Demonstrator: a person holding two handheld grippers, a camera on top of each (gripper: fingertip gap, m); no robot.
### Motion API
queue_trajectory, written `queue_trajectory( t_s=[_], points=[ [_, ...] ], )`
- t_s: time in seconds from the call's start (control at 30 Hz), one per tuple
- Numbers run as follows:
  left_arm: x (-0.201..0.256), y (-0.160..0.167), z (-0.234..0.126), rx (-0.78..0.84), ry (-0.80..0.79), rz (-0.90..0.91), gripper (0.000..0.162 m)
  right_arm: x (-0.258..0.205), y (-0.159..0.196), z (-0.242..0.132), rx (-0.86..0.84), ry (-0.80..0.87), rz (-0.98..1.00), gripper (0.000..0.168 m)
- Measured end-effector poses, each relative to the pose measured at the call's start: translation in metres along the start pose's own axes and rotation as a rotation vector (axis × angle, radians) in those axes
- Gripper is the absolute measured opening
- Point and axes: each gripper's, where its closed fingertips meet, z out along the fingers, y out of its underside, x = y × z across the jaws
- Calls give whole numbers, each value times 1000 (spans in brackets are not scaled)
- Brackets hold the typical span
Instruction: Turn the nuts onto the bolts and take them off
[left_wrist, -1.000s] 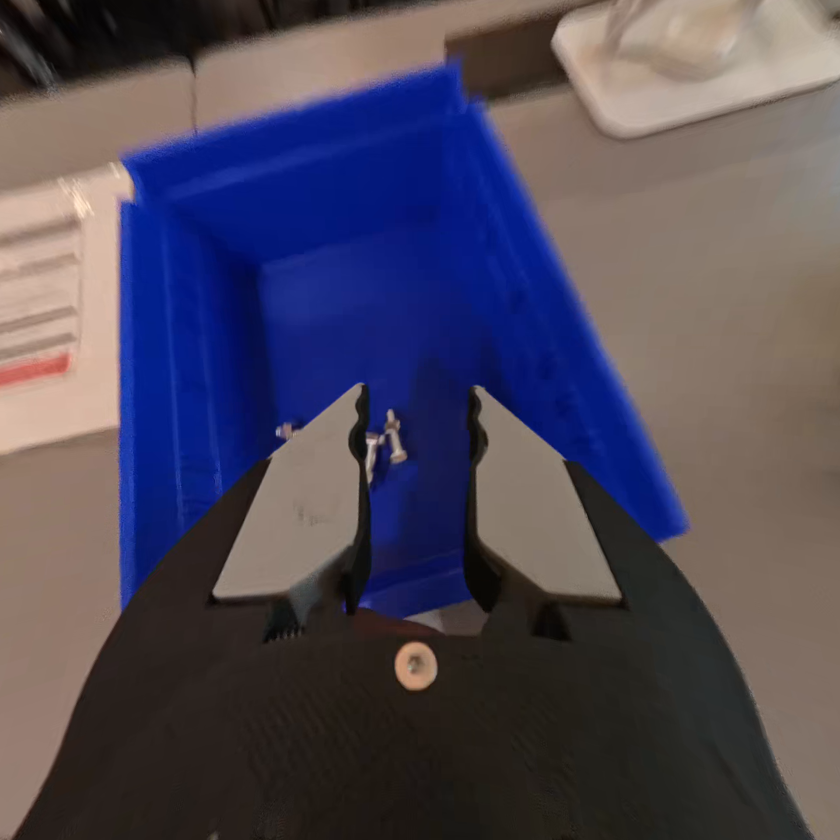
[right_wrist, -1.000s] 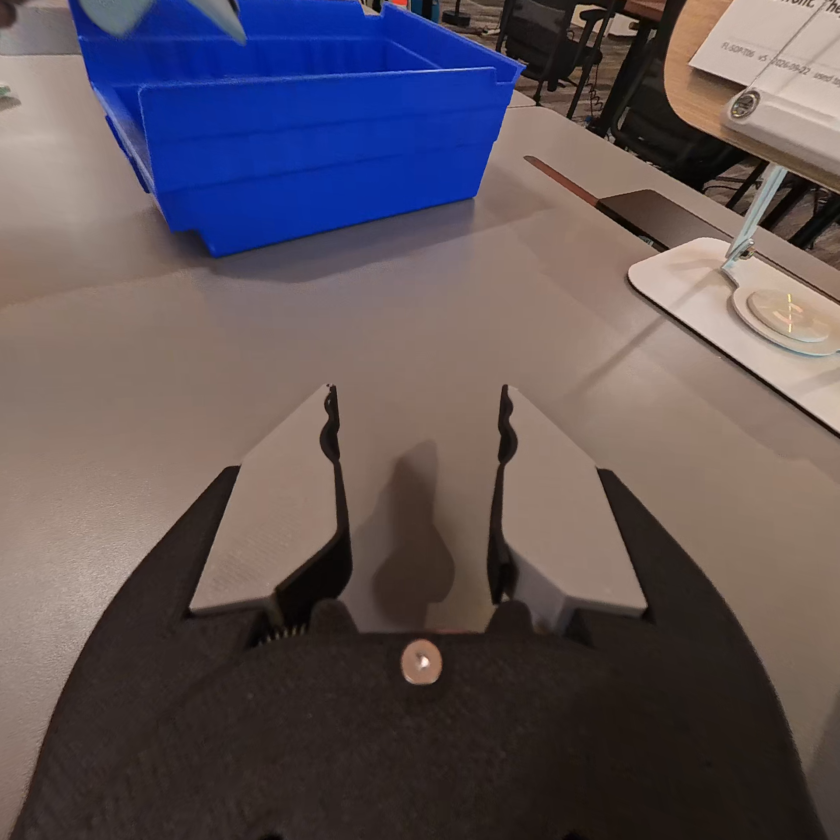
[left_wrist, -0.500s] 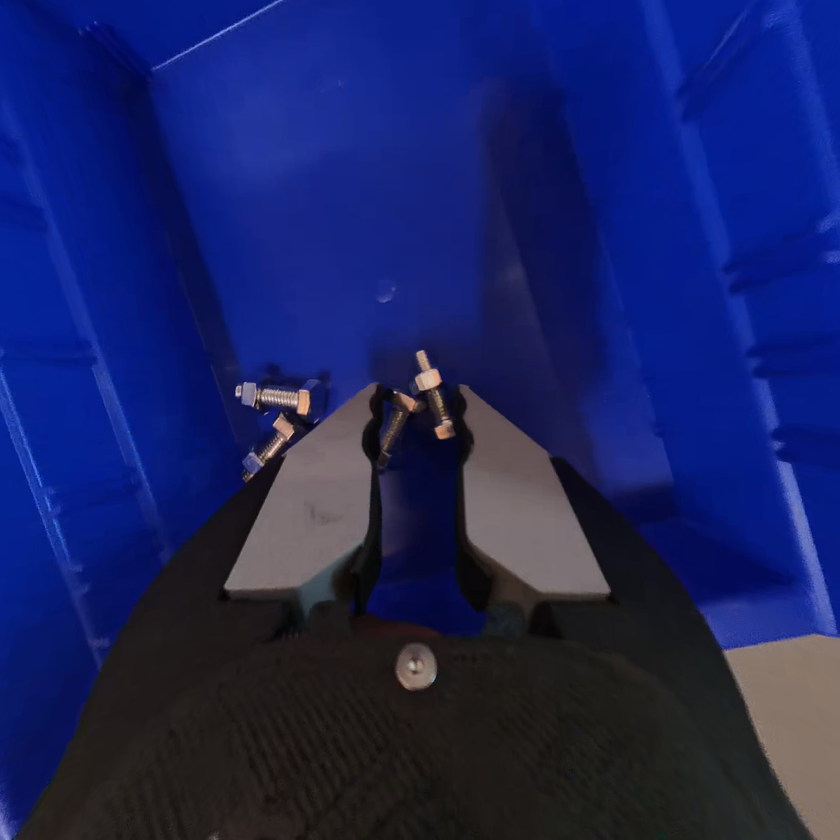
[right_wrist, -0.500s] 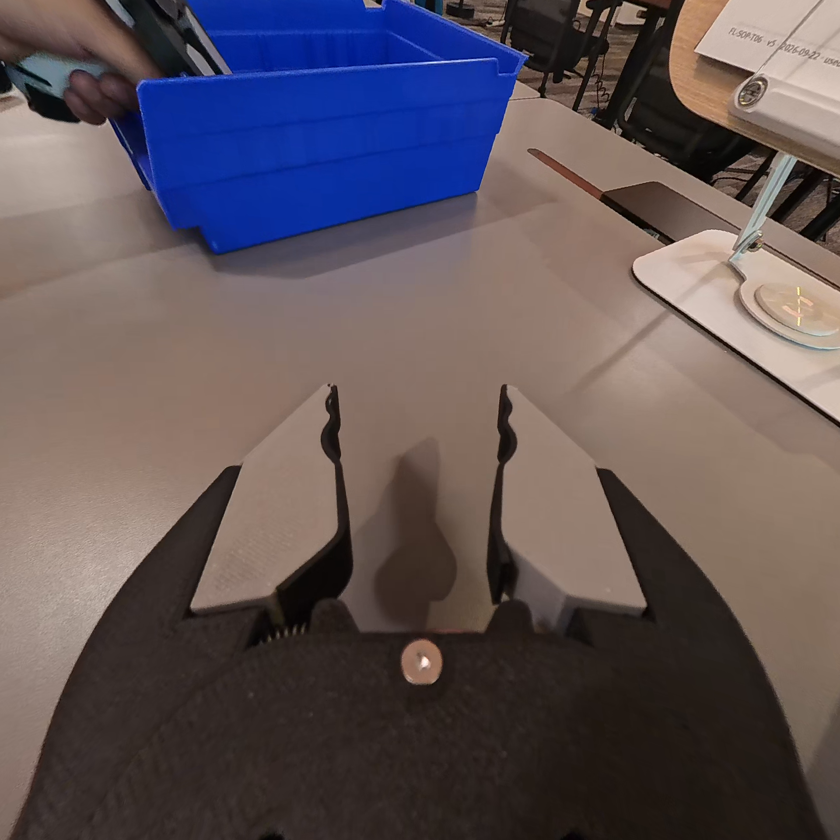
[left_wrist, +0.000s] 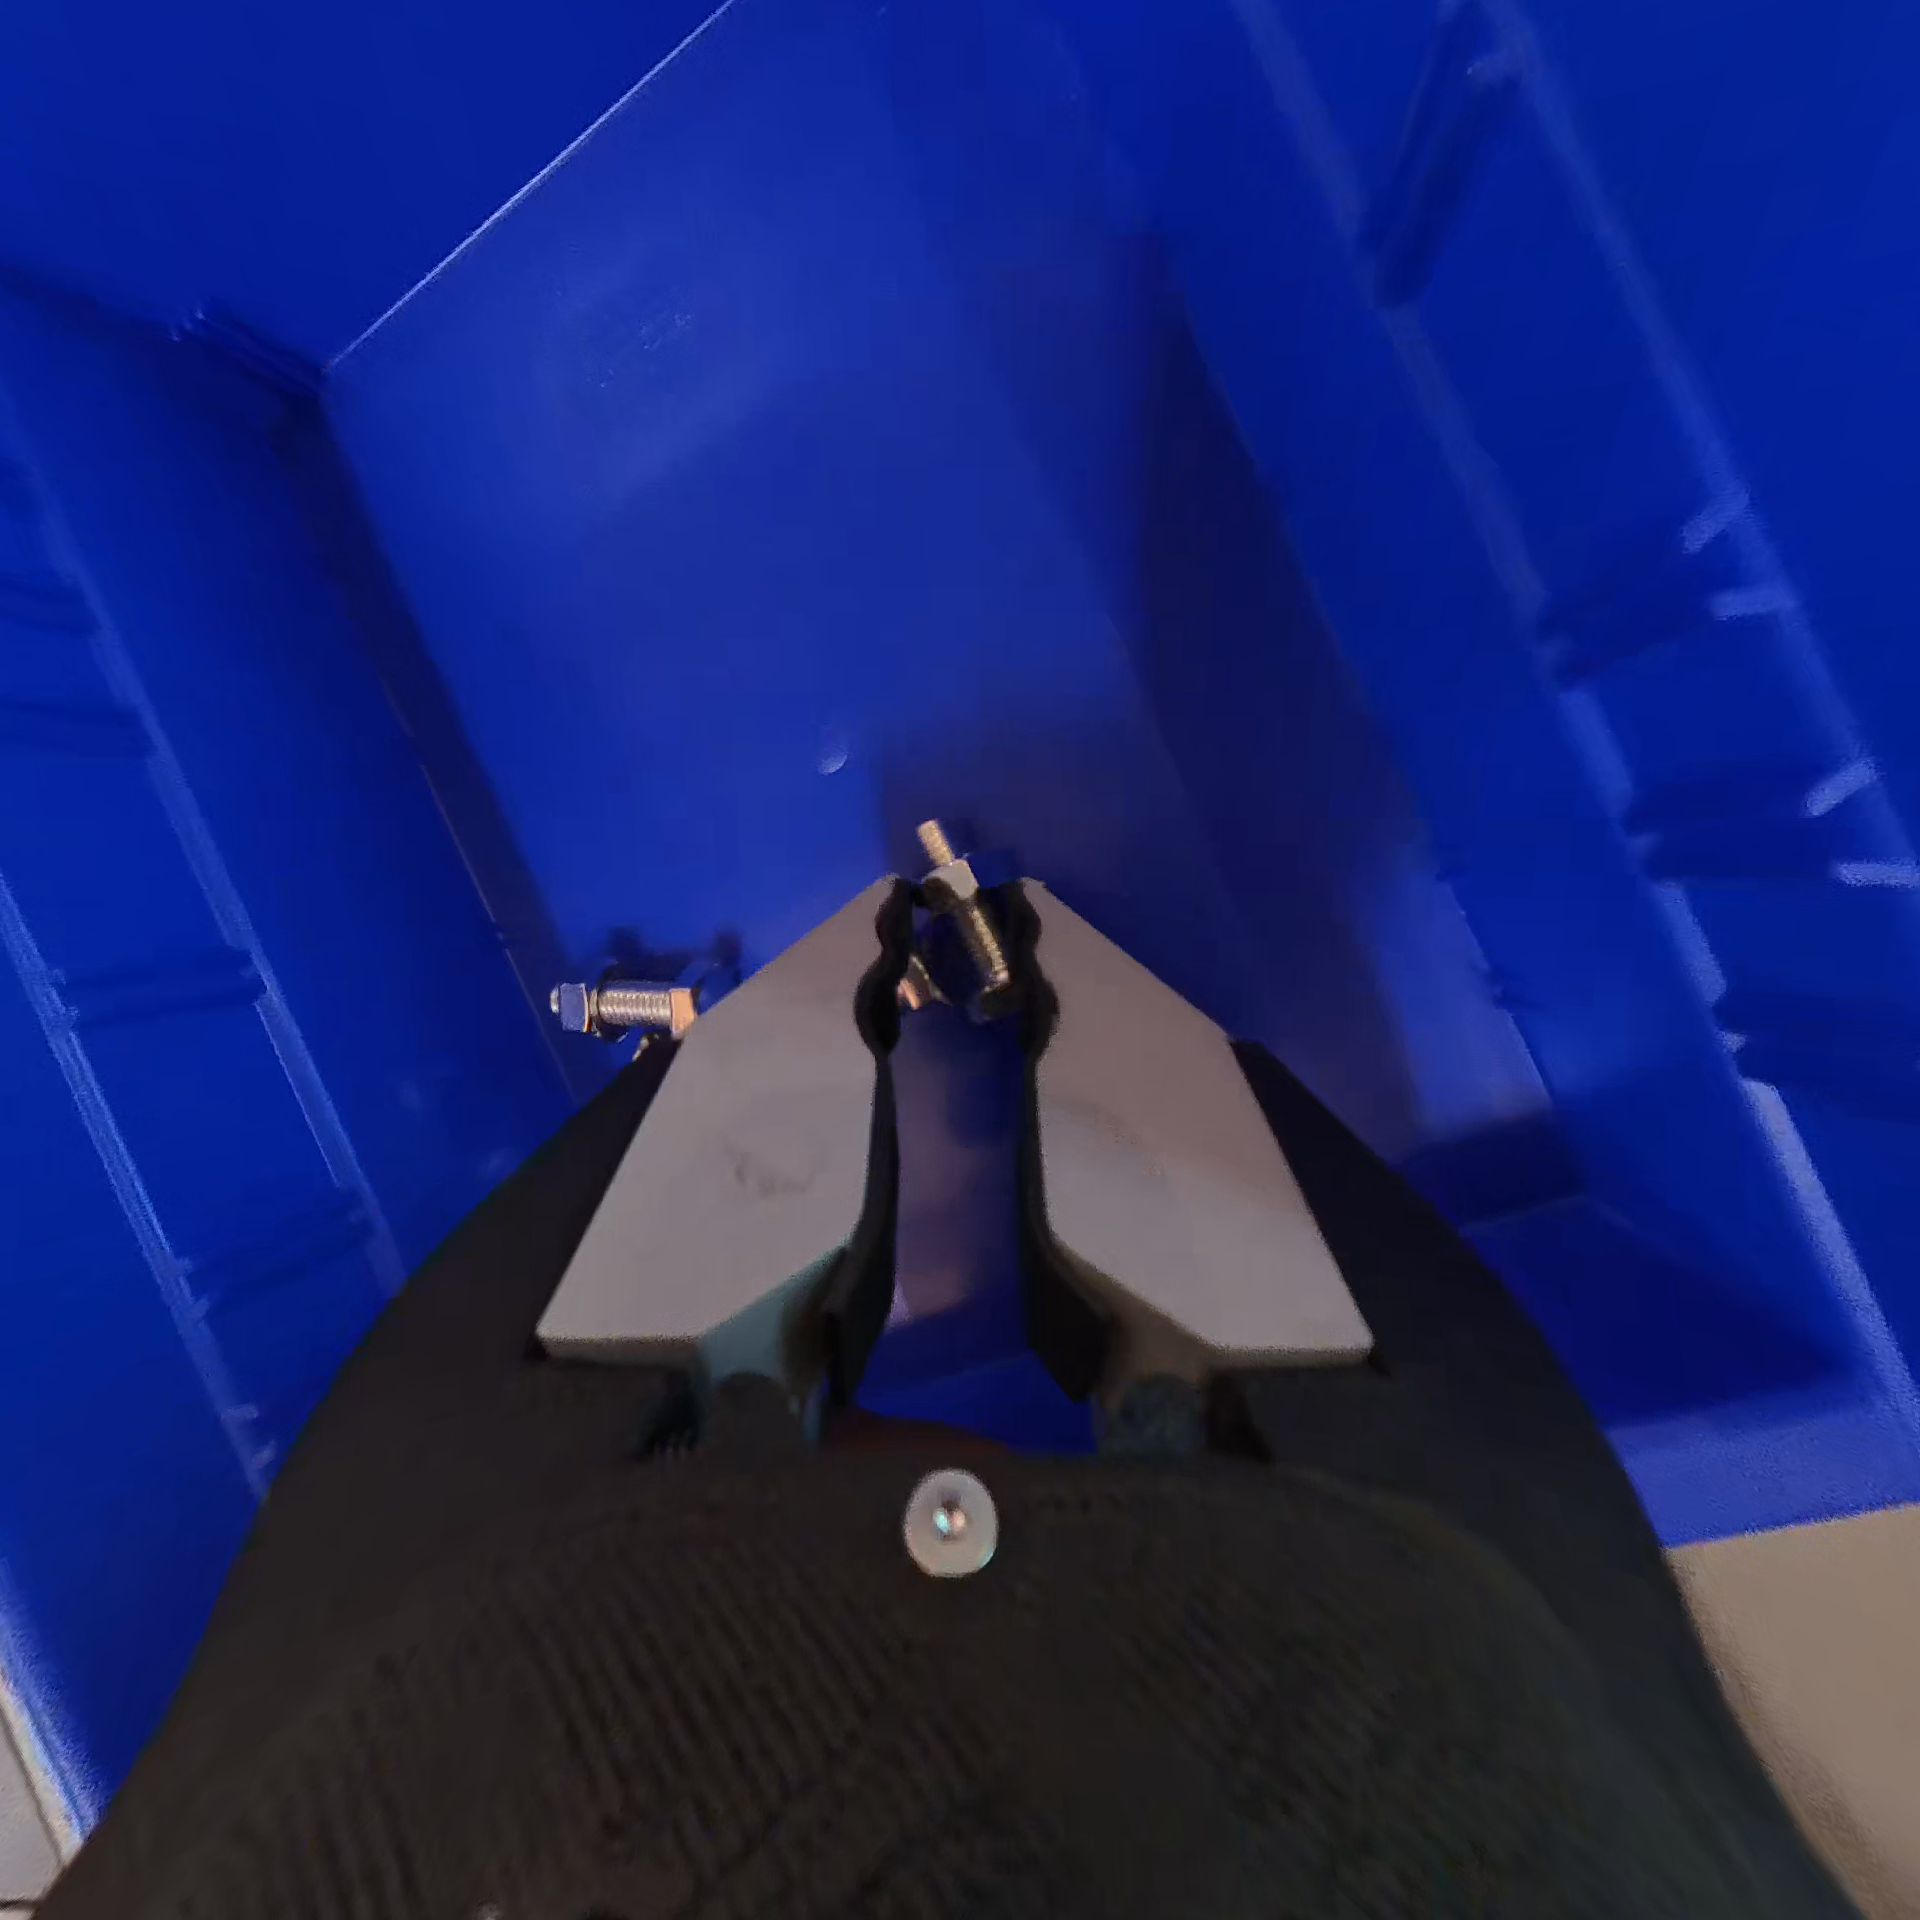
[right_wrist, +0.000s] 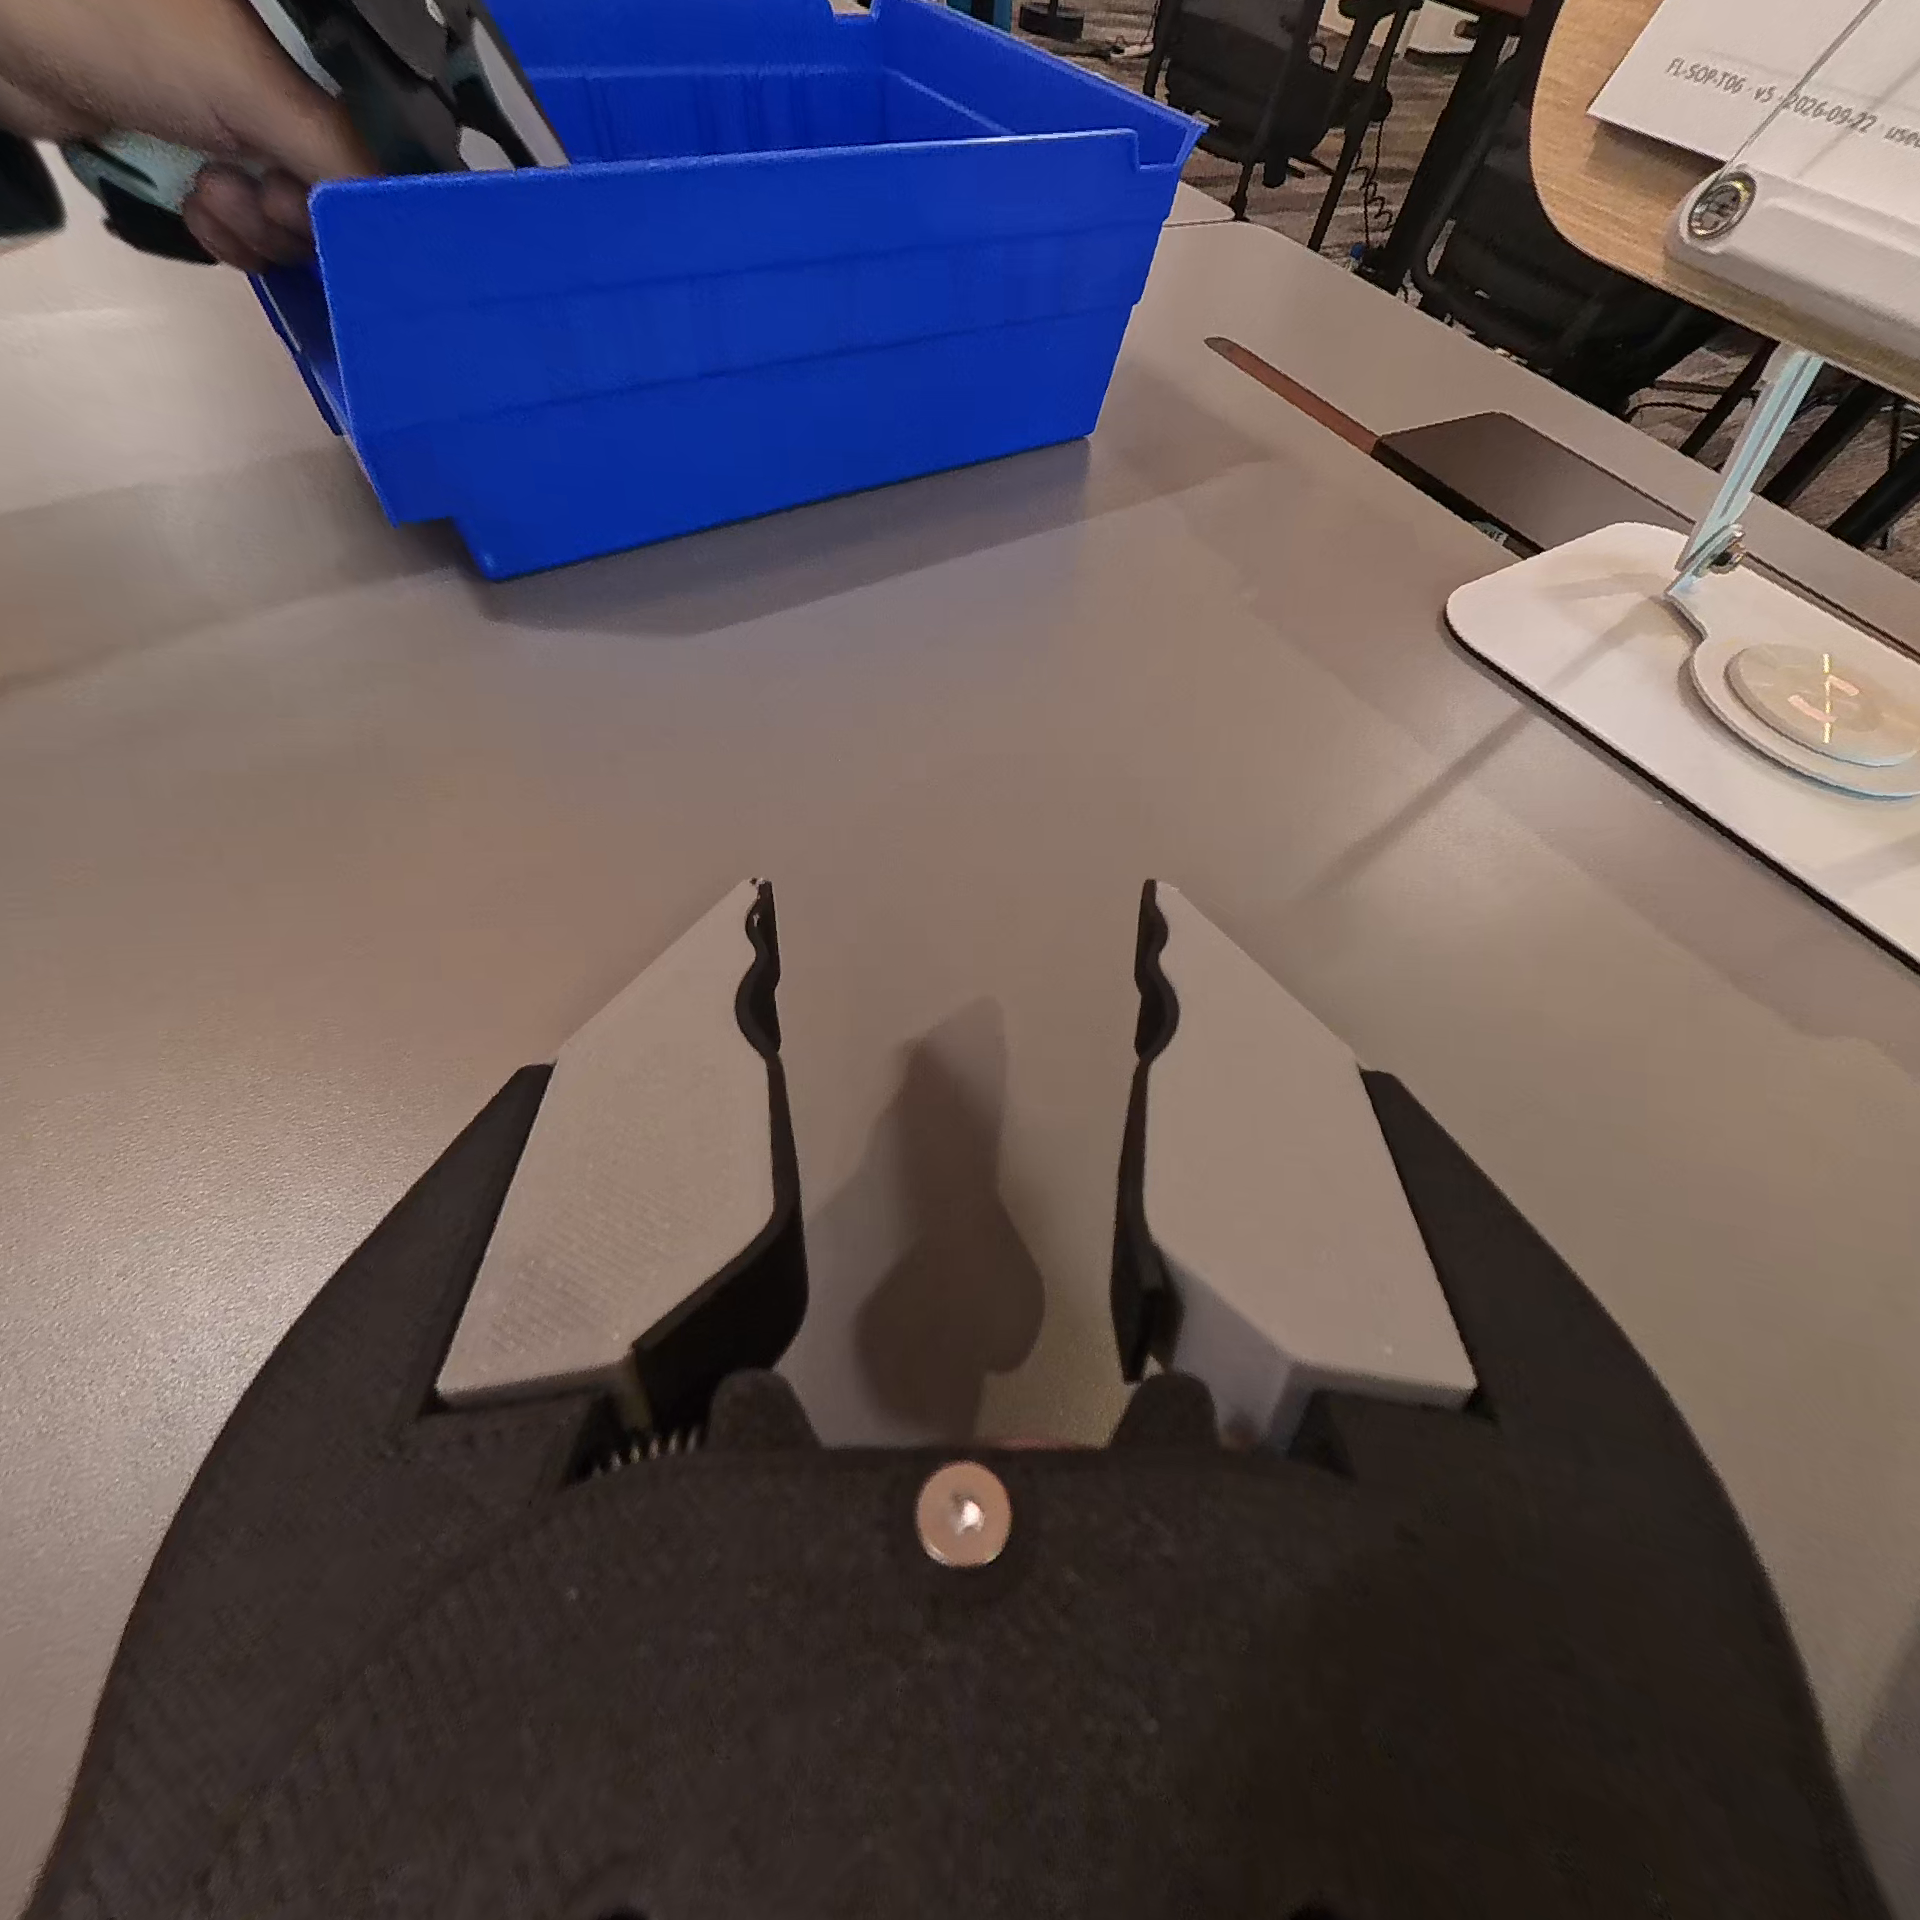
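A small steel bolt (left_wrist: 966, 914) with a nut (left_wrist: 951, 886) threaded on its shank lies on the floor of the blue bin (left_wrist: 935, 468), tilted with its threaded tip toward 11 o'clock and its head toward 5 o'clock. It sits right between the tips of the left gripper (left_wrist: 961, 894), whose fingers (left_wrist: 769, 1122) have drawn close on either side of it; a narrow gap remains lower down between them, and whether they actually pinch the bolt I cannot tell. Part of another bolt shows just behind the left fingertip. At about 9 o'clock from the held-between bolt, near the bin's left wall, a second bolt (left_wrist: 623, 1008) lies on its side with a nut on it, partly hidden by the left finger.

In the right wrist view the bin (right_wrist: 727, 343) stands on the grey tabletop (right_wrist: 935, 727) at 11 o'clock, with a hand (right_wrist: 197, 135) reaching the left gripper over its near-left corner. The right gripper (right_wrist: 956, 904) hovers low over bare tabletop, well apart from the bin, its fingers (right_wrist: 644, 1174) spread wide with nothing between them. At 2 o'clock a white stand base (right_wrist: 1621, 644) rests on the tabletop, carrying a slanted board with a sheet of paper (right_wrist: 1766, 94).
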Motion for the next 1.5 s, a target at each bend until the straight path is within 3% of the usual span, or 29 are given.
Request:
queue_trajectory(
  t_s=[0.23,0.5,0.93,1.2,1.5],
  points=[
    [-15,-13,-12,124,-85,-38,16,1,0,-2,3,1,4,66],
    [-25,-22,-37,324,-40,-209,16,1,1,-1,0,5,-6,66],
    [-10,-53,-95,687,287,-442,16,4,0,-2,8,8,20,66],
    [4,-64,-116,752,347,-418,16,5,-1,-3,14,12,24,65],
    [44,-83,-167,896,498,-356,15,3,-6,-6,50,-5,48,65]
  ],
)
